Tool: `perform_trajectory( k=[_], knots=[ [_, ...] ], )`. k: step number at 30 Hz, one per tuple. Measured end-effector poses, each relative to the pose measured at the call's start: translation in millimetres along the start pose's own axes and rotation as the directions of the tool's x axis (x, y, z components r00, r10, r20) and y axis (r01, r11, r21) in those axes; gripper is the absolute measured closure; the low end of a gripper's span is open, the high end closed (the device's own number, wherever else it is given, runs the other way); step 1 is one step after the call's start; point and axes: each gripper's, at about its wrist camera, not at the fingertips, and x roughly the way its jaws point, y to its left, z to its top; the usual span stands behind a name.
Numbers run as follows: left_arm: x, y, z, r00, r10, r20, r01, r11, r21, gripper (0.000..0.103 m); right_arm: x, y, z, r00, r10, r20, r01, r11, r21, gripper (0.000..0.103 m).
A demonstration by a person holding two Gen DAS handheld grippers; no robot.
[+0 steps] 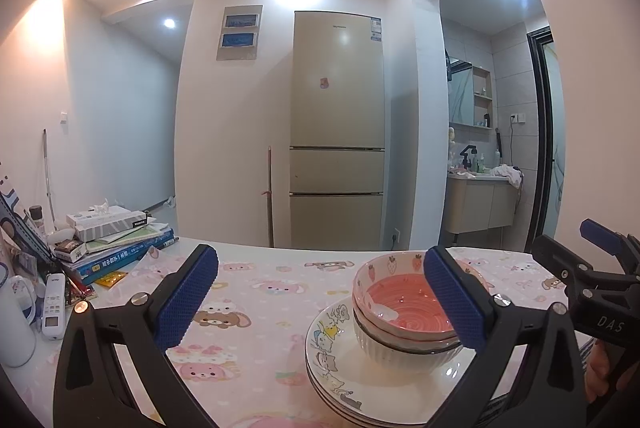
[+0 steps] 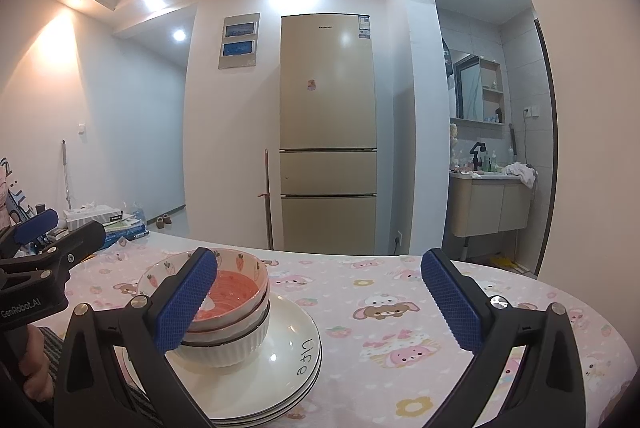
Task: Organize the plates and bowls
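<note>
A stack of white plates point(image 1: 352, 384) with cartoon prints lies on the table, and it also shows in the right wrist view point(image 2: 288, 360). On it stand nested bowls: a pink strawberry-print bowl point(image 1: 404, 304) on top of a white ribbed bowl point(image 1: 384, 348). The pink bowl point(image 2: 236, 284) and the ribbed bowl point(image 2: 232, 348) show in the right wrist view too. My left gripper point(image 1: 320, 296) is open and empty, left of the stack. My right gripper point(image 2: 320, 296) is open and empty, right of the stack.
A pink cartoon tablecloth point(image 1: 256, 292) covers the table. Books and a tissue box point(image 1: 112, 232) pile at the far left, with a remote point(image 1: 54, 304) and a white cup point(image 1: 14, 328). A fridge point(image 1: 336, 132) stands beyond the table's far edge.
</note>
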Motion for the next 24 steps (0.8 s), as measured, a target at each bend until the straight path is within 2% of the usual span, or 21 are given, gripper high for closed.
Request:
perform_trajectory(
  k=[24],
  knots=[
    [1.4, -2.0, -0.2, 1.0, 0.002, -0.006, -0.002, 1.0, 0.013, 0.0, -0.6, -0.4, 0.2, 1.0, 0.0, 0.003, 0.0, 1.0, -0.003, 0.0]
  ],
)
